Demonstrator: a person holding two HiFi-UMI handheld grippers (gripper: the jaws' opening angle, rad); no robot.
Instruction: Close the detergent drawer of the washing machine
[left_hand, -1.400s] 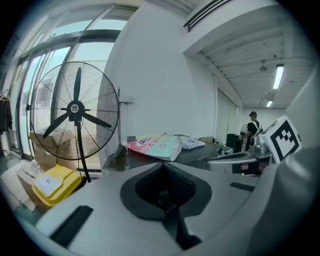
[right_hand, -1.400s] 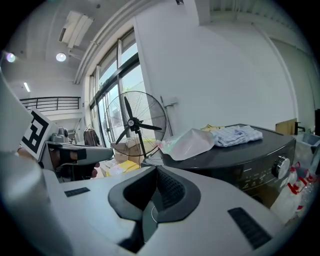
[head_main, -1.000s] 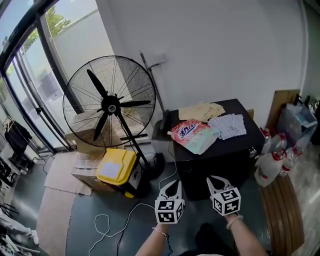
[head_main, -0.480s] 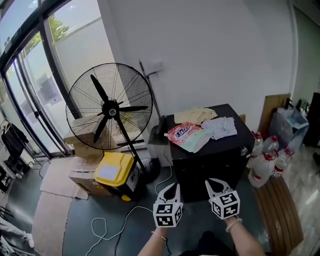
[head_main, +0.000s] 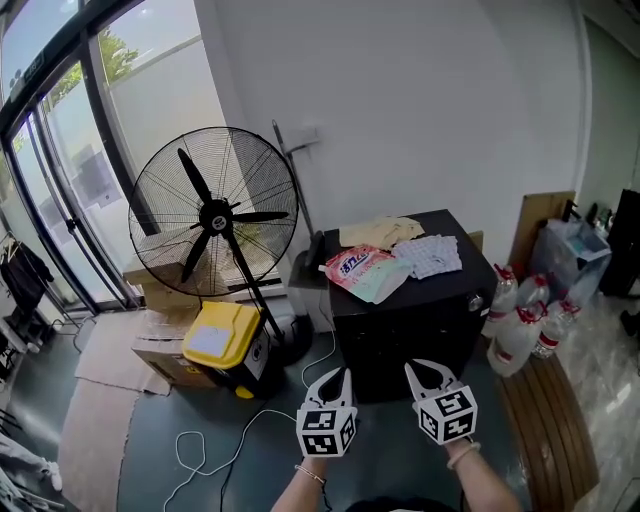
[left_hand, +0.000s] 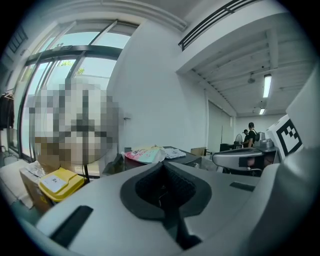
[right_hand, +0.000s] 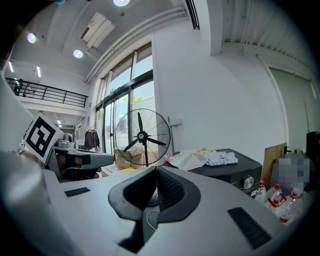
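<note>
The black washing machine (head_main: 420, 315) stands against the white wall, right of centre in the head view. Its front is dark; I make out a silver knob (head_main: 477, 301) at its top right corner but cannot pick out the detergent drawer. The knob (right_hand: 246, 183) also shows in the right gripper view. On the lid lie a pink detergent bag (head_main: 357, 270), a beige cloth (head_main: 378, 232) and a checked cloth (head_main: 428, 255). My left gripper (head_main: 337, 376) and right gripper (head_main: 418, 368) hover side by side in front of the machine, well short of it. Both are shut and hold nothing.
A big black pedestal fan (head_main: 213, 213) stands left of the machine, with a yellow-lidded box (head_main: 220, 338) and cardboard at its foot. A white cable (head_main: 215, 440) trails over the floor. Red-capped plastic bottles (head_main: 522, 322) and a wooden bench (head_main: 545, 425) sit at the right.
The head view has drifted, so the machine and fan now sit a little further left and lower. Both grippers stay shut, low in front of the machine.
</note>
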